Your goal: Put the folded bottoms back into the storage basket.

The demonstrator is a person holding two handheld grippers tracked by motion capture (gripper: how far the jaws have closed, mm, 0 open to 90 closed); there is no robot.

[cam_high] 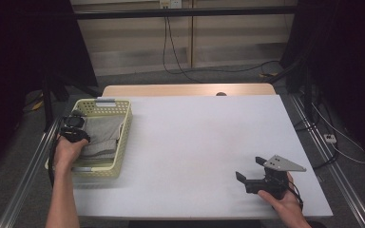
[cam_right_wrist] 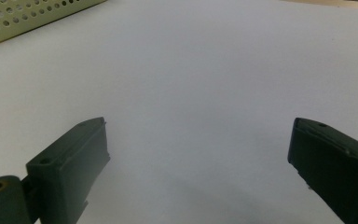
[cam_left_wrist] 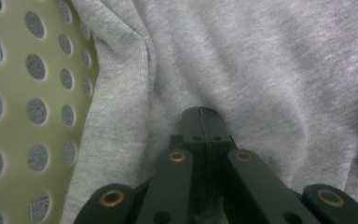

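1. The high view shows a pale yellow perforated basket [cam_high: 121, 142] at the near-left part of the white table [cam_high: 195, 142], with a folded grey garment [cam_high: 100, 135] lying inside it.
2. The left gripper [cam_high: 76, 124] reaches into the basket over the garment. Its own view shows the jaws pressed together, tips touching the grey cloth [cam_left_wrist: 242, 65]; whether any cloth is pinched between them cannot be told.
3. That same view shows the knit weave, soft folds and a seam running beside the basket wall [cam_left_wrist: 23, 93], details lost from above.
4. The right gripper [cam_high: 250, 171] rests well to the right of the basket, near the table's front edge, jaws spread wide and holding nothing.
5. Its view shows bare table [cam_right_wrist: 191, 84] and a corner of the basket [cam_right_wrist: 32, 14], cut off at the top left.
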